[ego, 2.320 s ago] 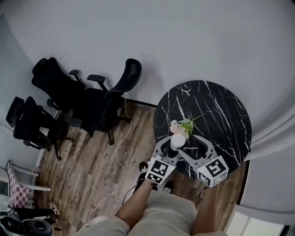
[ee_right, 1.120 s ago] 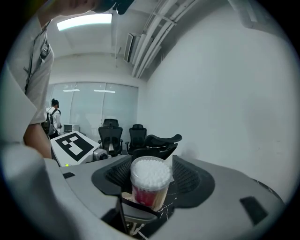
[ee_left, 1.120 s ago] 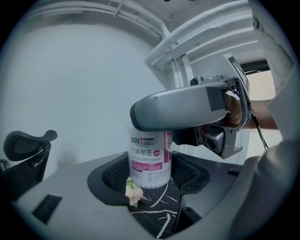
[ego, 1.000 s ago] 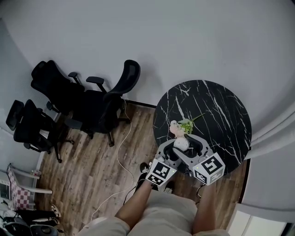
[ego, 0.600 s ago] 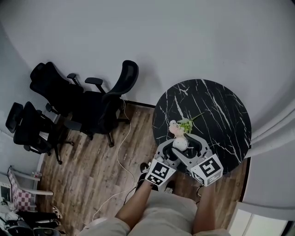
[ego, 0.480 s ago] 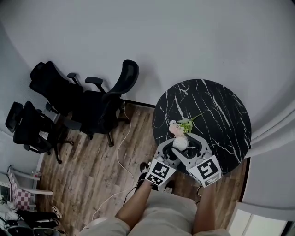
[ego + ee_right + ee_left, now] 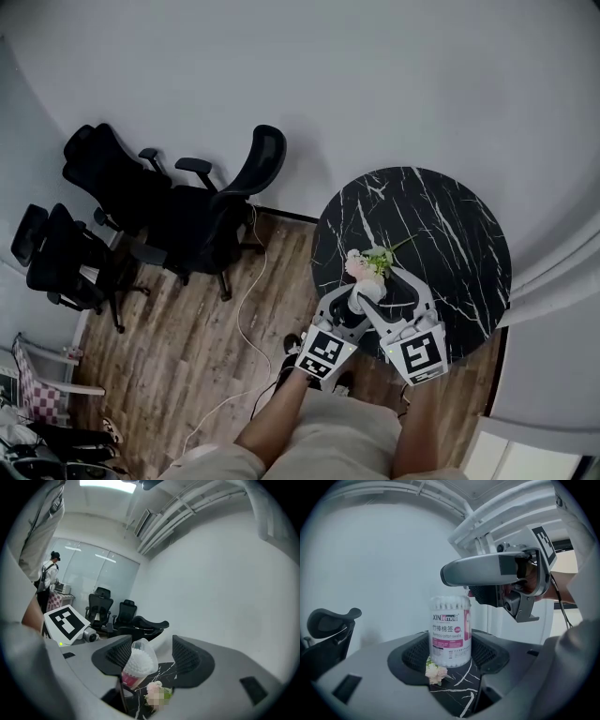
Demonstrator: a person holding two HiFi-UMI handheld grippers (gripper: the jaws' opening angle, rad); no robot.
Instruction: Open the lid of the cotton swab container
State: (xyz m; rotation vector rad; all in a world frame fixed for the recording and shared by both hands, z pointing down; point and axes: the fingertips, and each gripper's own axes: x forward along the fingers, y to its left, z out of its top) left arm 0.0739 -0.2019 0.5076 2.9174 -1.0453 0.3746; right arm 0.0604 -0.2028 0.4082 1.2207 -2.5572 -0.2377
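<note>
Black pads, left gripper: I clamp the container low on its sides, upright.
Right gripper: jaws wide, straddling the container's top, gripping nothing.
Lid: clear, looks tipped up off the swab tips, leaning toward one pad.
Container: stands on the table, flower just in front of it.
Doing it well: I'd hold firm and low with my left, and push only the lid's rim upward, so the container neither tips nor slides.
</note>
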